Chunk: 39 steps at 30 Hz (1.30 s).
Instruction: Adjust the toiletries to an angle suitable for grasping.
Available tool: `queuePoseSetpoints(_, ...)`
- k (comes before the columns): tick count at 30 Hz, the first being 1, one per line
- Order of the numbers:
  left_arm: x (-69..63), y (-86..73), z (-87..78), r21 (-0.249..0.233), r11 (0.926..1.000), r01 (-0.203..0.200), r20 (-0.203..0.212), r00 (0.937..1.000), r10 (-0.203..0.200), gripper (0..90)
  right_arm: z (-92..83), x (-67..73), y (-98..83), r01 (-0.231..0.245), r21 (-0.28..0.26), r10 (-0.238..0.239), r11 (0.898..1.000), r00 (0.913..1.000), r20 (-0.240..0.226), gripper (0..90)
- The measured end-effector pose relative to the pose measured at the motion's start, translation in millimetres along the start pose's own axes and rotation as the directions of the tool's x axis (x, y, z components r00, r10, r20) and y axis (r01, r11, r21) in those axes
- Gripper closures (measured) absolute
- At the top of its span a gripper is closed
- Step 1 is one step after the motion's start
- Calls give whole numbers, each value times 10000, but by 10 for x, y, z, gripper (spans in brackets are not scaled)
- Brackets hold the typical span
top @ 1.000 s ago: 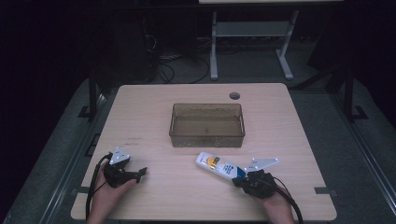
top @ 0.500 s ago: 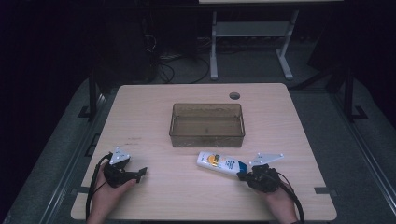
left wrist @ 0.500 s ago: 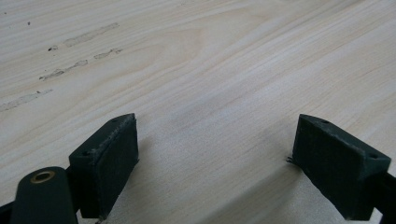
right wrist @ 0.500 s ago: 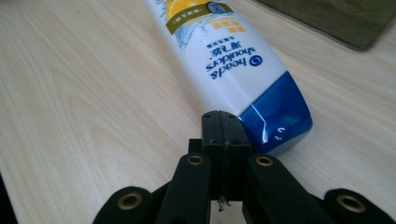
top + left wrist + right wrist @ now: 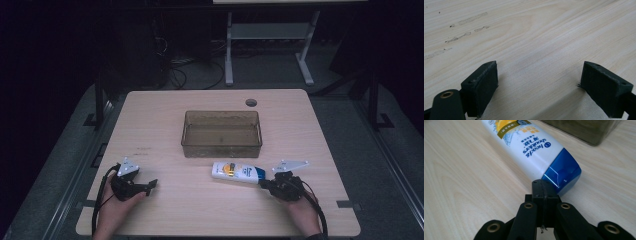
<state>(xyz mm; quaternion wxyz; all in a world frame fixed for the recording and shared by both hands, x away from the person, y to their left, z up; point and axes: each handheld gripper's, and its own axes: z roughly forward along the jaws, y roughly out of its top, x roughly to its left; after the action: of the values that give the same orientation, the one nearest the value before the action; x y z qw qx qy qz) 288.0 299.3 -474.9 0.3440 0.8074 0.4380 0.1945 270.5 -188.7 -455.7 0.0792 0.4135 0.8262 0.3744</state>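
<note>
Two grippers: left gripper (image 5: 150, 185) jaws spread; right gripper (image 5: 263, 185) jaws pressed together at shampoo bottle (image 5: 237, 172), near bin (image 5: 221, 148).

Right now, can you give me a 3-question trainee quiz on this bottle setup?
1. True or false: the right claw is shut, empty, at the shampoo bottle's blue cap.
2. The left claw is: A) open over bare table B) shut on the bottle C) inside the bin.
3. What sits just behind the bottle in the high view?

Key: 1 true; 2 A; 3 the clear brown bin.
</note>
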Motion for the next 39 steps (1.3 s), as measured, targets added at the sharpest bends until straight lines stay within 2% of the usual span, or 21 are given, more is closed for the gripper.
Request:
queuePoseSetpoints(17,0,0,0,0,10000,2,0,10000,-2,131,31,-206,52,-308,-183,315,9994,9988,372,900)
queuePoseSetpoints(26,0,0,0,3,10000,-5,-1,10000,5,131,-19,-122,168,-335,-677,338,9971,9994,24,900)
queuePoseSetpoints(39,0,0,0,7,10000,-9,1,10000,9,131,167,23,475,106,-1001,-134,9949,9995,-273,900)
